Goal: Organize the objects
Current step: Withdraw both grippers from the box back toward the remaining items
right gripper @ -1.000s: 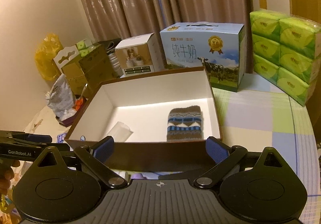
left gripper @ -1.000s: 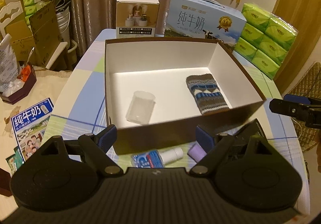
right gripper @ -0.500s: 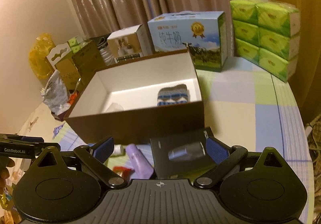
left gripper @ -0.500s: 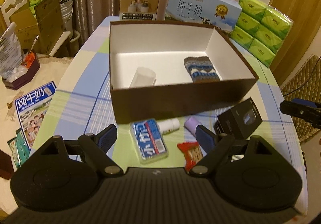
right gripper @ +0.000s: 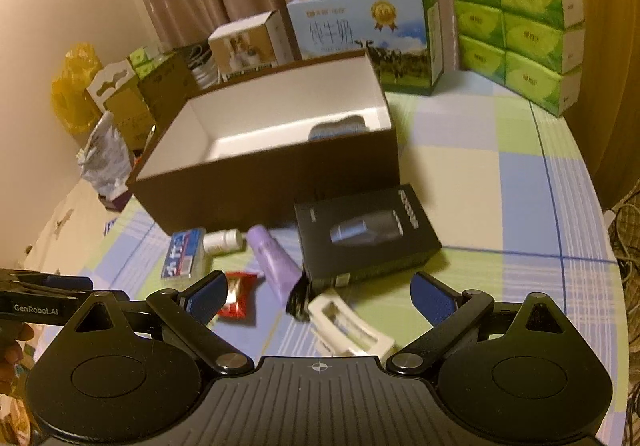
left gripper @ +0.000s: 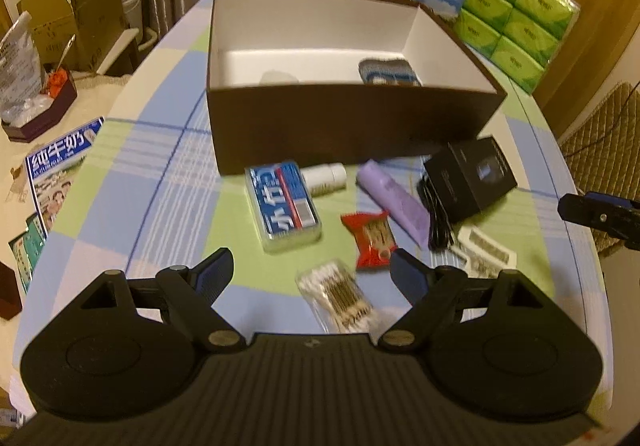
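Both grippers, left gripper (left gripper: 310,272) and right gripper (right gripper: 318,292), are hanging wide apart, gripping nothing, while the loose bits are sitting on the desk (left gripper: 172,174) just beside the brown box (left gripper: 344,126).

Matte black throughout, both the left gripper (left gripper: 310,272) and the right gripper (right gripper: 319,292). Built alike: ribbed dark-grey housing at the bottom, stamped with a small cross-in-circle mark; two rounded black lobes, each with a shallow disc recess and a triangular cut-out; angled linkage arms pinned by silver-topped screws. Fitted with dark blue textured pads (right gripper: 434,300) on the jaws. Lettered "GenRobot.AI" in white along the left gripper's side bar.
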The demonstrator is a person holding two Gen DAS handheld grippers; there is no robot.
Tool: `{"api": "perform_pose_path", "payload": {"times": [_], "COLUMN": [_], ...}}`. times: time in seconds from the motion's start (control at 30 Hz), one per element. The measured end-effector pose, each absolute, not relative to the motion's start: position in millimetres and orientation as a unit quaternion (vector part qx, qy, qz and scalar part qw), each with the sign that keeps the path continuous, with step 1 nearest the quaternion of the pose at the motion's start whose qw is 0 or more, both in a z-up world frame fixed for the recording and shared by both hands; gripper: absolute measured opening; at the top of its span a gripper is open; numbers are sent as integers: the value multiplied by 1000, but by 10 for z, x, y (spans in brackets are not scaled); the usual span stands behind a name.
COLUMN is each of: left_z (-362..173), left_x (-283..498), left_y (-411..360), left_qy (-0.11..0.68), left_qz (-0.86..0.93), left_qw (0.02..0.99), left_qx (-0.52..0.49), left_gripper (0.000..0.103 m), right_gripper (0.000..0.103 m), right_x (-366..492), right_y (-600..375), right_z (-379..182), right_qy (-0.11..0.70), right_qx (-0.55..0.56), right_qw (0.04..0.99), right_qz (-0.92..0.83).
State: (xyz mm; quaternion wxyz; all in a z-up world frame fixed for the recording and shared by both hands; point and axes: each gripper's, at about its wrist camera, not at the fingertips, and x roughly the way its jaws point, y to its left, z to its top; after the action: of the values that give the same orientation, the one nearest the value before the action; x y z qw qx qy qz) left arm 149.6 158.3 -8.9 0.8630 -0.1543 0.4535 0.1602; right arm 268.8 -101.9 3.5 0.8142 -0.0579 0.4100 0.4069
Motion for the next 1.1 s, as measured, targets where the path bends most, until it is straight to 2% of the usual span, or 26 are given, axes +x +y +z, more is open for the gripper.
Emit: {"api": "perform_pose_path", "payload": {"times": [0.83,1.1], "left_z": [-577,-769], "left_x": [1592,1668], "left_y": [1375,1395], "left_qy": [493,506], "left_qz": [161,171], "left_qw": [838,826], "left_qx": [-170,-180], "left_gripper": [82,76], "right_gripper": [95,95], "right_x": [2761,2839], "right_y": [-1045,-1089], "right_z": [-557,-681], "right_qy": [456,467], "right_qx": [-102,-105], "right_qw": [792,789], "right_qz": [394,385]}}
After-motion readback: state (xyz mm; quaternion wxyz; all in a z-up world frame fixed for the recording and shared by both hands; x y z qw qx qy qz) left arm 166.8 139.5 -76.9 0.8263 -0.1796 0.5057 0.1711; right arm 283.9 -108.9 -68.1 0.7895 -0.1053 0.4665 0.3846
